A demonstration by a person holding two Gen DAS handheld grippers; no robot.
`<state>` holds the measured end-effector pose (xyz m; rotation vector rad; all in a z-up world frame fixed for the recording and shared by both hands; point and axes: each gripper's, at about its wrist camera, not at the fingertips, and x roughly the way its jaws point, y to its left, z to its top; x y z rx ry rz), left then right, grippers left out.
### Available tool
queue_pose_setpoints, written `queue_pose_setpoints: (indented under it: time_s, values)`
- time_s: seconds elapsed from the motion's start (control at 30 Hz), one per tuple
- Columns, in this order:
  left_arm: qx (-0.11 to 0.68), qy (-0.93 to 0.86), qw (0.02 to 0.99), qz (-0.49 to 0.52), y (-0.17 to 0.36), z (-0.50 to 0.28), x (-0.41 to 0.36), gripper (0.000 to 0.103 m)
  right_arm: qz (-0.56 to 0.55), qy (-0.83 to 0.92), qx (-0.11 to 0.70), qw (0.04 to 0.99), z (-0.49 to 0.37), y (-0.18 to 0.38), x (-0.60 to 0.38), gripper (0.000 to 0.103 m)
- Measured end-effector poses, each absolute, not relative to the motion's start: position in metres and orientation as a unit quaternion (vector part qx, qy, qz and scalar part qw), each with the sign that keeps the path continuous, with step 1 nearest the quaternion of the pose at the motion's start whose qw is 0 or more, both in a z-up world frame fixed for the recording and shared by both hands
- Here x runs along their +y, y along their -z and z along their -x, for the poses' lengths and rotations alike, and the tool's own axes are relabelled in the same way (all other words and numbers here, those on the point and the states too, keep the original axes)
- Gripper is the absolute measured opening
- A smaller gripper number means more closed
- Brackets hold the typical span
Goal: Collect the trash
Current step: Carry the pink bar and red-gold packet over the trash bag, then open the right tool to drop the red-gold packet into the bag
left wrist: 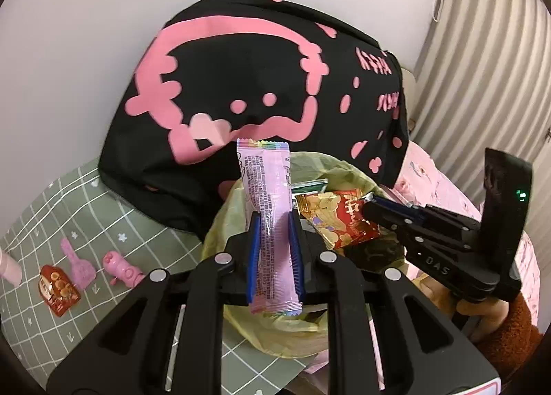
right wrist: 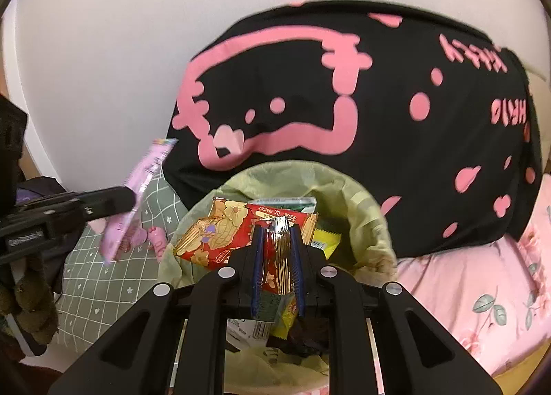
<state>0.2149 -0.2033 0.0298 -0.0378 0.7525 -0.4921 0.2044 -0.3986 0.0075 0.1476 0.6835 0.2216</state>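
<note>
Two wrappers are pinched right now: a long crinkly pink wrapper (left wrist: 272, 222) stands upright, clamped between the left gripper (left wrist: 275, 250) fingers, and a glossy red peanut packet (right wrist: 241, 233) is squeezed in the right gripper (right wrist: 277, 257). Both hang over the yellow-green trash bag (right wrist: 365, 222), with a black-and-pink cushion (left wrist: 261, 85) beyond the fingertips.

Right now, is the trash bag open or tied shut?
Open. The yellow-green trash bag gapes wide, its rim spread, with wrappers visible inside, and the red snack packet is held over its mouth.

"DAS" on the right tool (left wrist: 370, 209); mirrored "HELLO" on the black cloth (right wrist: 344, 102).
</note>
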Motion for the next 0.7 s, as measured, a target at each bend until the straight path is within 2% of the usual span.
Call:
queue_pose_setpoints:
  time_s: [0.37,0.7]
  values:
    - [0.382,0.210,0.899,0.043,-0.021,-0.207,-0.175,0.015,-0.061,-0.111,0.406,0.905,-0.245,0.020,-0.379,0.016]
    - [0.387,0.207,0.897,0.055,-0.016,-0.204,-0.168,0.015,-0.040,-0.085,0.430,0.898,-0.244,0.036,-0.383,0.016]
